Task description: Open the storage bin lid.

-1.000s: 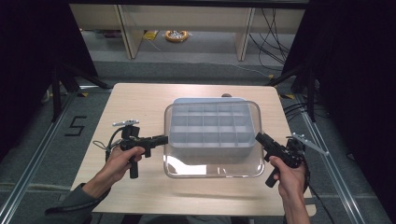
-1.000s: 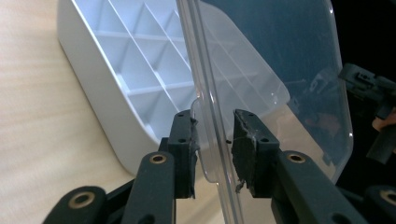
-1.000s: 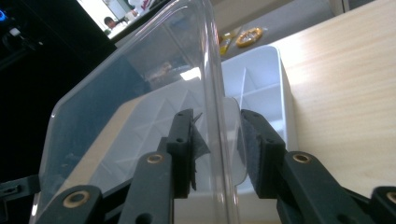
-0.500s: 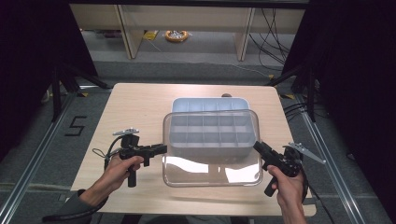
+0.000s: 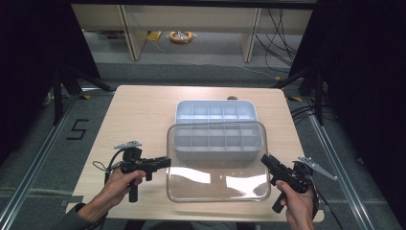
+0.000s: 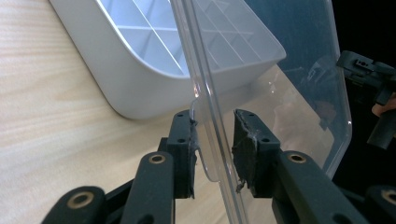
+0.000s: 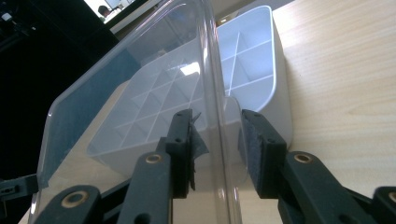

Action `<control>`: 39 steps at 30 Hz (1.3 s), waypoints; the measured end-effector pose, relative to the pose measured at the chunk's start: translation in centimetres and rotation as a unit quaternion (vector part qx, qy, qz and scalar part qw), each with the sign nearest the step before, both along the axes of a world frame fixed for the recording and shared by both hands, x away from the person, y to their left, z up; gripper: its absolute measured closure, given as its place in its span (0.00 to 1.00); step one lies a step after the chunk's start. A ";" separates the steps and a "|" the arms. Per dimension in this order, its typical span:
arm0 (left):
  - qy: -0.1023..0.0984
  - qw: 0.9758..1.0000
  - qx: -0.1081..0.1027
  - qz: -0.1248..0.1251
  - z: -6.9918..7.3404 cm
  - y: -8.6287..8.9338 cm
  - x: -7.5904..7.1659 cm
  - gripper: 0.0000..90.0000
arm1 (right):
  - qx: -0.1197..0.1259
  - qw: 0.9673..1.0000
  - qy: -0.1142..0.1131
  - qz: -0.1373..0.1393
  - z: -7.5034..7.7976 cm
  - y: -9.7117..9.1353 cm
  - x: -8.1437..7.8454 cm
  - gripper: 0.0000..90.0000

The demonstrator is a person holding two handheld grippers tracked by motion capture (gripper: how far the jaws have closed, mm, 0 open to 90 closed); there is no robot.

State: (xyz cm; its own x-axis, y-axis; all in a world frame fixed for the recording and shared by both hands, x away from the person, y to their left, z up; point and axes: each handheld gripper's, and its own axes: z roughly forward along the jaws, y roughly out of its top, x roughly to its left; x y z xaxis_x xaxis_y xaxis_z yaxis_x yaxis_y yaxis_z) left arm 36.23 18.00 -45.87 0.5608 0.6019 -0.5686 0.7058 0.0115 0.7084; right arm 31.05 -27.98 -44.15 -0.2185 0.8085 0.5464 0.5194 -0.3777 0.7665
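A clear plastic lid (image 5: 218, 165) hangs over the near half of the white divided tray (image 5: 215, 112). The left gripper (image 6: 214, 140) and right gripper (image 7: 217, 135) straddle its side edges, jaws apart, not clamped.

The one readable mark is a black numeral "5" (image 5: 78, 129) on the grey floor (image 5: 43, 158), left of the table (image 5: 139, 110) in the high view. The table, the divided box and the clear lid carry no legible text or label in any view.
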 end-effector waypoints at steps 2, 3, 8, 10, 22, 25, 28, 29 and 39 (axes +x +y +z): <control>0.002 1.000 0.003 -0.001 -0.2 0.0 -0.2 0.76 | -0.012 1.000 0.002 0.000 -0.5 -0.2 -0.6 0.74; 0.003 1.000 0.002 -0.001 -0.3 0.0 -0.3 0.76 | 0.003 1.000 0.009 0.002 -0.6 -0.1 -0.8 0.74; 0.008 1.000 0.008 -0.004 -0.8 -0.1 -1.0 0.76 | -0.003 1.000 0.016 -0.001 -1.3 -0.2 -1.6 0.73; 0.011 1.000 0.008 -0.010 -1.1 0.0 -1.3 0.76 | -0.009 1.000 0.021 -0.002 -1.6 -0.2 -2.0 0.73; 0.023 0.999 0.030 -0.016 -2.8 -0.6 -3.2 0.75 | 0.002 0.999 0.034 0.002 -3.1 -0.4 -4.2 0.72; 0.026 0.999 0.040 -0.021 -3.2 -0.8 -3.6 0.75 | -0.007 1.000 0.029 0.004 -3.4 -0.5 -4.4 0.73; 0.025 0.999 0.044 -0.022 -3.4 -0.9 -3.8 0.75 | -0.011 0.999 0.031 0.005 -3.5 -0.5 -4.6 0.73; 0.024 0.998 0.044 -0.024 -3.4 -0.9 -3.9 0.75 | -0.004 0.999 0.046 -0.001 -3.5 -0.3 -4.8 0.72; 0.039 0.997 0.058 -0.031 -4.4 -1.2 -4.2 0.74 | -0.032 0.998 0.062 -0.001 -4.6 -0.7 -5.3 0.72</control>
